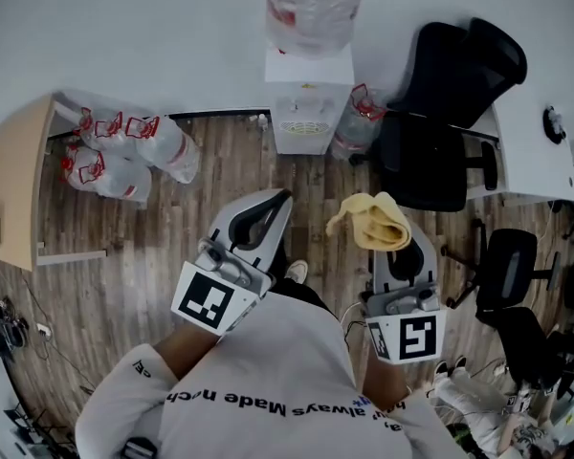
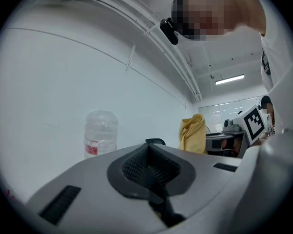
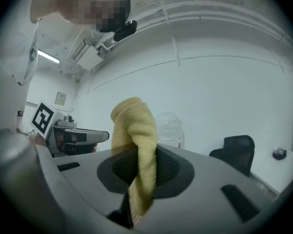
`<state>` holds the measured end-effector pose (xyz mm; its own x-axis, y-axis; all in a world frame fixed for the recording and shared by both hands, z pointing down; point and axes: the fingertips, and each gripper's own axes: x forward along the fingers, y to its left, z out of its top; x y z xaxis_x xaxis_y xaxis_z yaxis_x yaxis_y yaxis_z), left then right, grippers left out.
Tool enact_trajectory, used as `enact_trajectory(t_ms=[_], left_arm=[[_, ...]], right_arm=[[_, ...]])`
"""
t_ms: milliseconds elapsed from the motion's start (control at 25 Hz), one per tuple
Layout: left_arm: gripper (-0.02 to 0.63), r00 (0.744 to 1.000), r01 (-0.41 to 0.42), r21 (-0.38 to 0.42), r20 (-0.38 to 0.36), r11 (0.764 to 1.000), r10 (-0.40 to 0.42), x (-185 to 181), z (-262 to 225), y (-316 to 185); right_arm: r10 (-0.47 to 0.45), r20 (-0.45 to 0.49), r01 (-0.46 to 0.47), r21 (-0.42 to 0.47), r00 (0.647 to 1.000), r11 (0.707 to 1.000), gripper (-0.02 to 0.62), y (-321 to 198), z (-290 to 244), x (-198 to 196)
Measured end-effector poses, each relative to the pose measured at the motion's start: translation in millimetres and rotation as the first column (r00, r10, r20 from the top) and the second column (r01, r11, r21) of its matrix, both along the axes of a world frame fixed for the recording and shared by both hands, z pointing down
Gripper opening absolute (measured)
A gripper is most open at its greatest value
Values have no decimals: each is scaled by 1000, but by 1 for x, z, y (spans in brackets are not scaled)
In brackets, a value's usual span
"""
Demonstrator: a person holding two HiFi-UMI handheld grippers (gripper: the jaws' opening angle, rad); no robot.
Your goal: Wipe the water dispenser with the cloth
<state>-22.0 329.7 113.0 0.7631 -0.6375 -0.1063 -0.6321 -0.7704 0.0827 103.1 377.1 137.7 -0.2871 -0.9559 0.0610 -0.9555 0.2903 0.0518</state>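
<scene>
Jaws of the right gripper point(image 3: 141, 175) are clamped on the cloth point(image 3: 136, 130). We see a yellow fold pinched between the pads, with the rest standing above them in a loose bunch. The head view shows the same bundle point(image 1: 371, 220) spilling over the tip of the right gripper point(image 1: 394, 249).

We judge the cloth to be light, soft and limp. It will drape and fold under any contact, and it will not break. Its woven pile should give the pads good friction, so slip is unlikely. The present hold sits low on the bundle and leaves a free pad of fabric ahead of the jaws. We consider that the correct end to press against a surface.

The left gripper point(image 2: 149, 172) has its jaws together with nothing between them. In the head view the left gripper point(image 1: 268, 208) is raised just beside the right one.

The water dispenser point(image 1: 309, 113) stands on the floor point(image 1: 220, 189) against the wall point(image 1: 153, 36), ahead of both grippers and well apart from them. The bottle point(image 1: 311, 8) sits upright on top of it. The cloth is not in contact with the cabinet, so we judge that wiping has not begun. An office chair point(image 1: 450, 113) stands near its right side.
</scene>
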Motion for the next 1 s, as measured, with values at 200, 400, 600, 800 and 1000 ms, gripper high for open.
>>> enact_trajectory(t_ms=[200,400,600,800,1000], left_arm=[[17,1000,12,9,-6,1000,-12,-1,0,-31],[17,1000,20,17,-22,1000,-19,-7,-4,-78],[17,1000,17,28,-24,999,-16,-12,-9,-134],[17,999,43,30,-26,999,-43,-27,-12,-184],[17,998,54,24,-16,998,-54,-44,-12,-224]], right_arm=[[-16,-13,16,7,1000,1000,63,-32,0,-1],[-21,-34,21,20,999,1000,63,-79,-7,-5],[-32,-48,33,19,998,999,63,-135,-12,-13],[-65,-60,67,21,996,998,63,-191,-16,-27],[-90,-92,93,26,992,995,63,-234,-24,-44]])
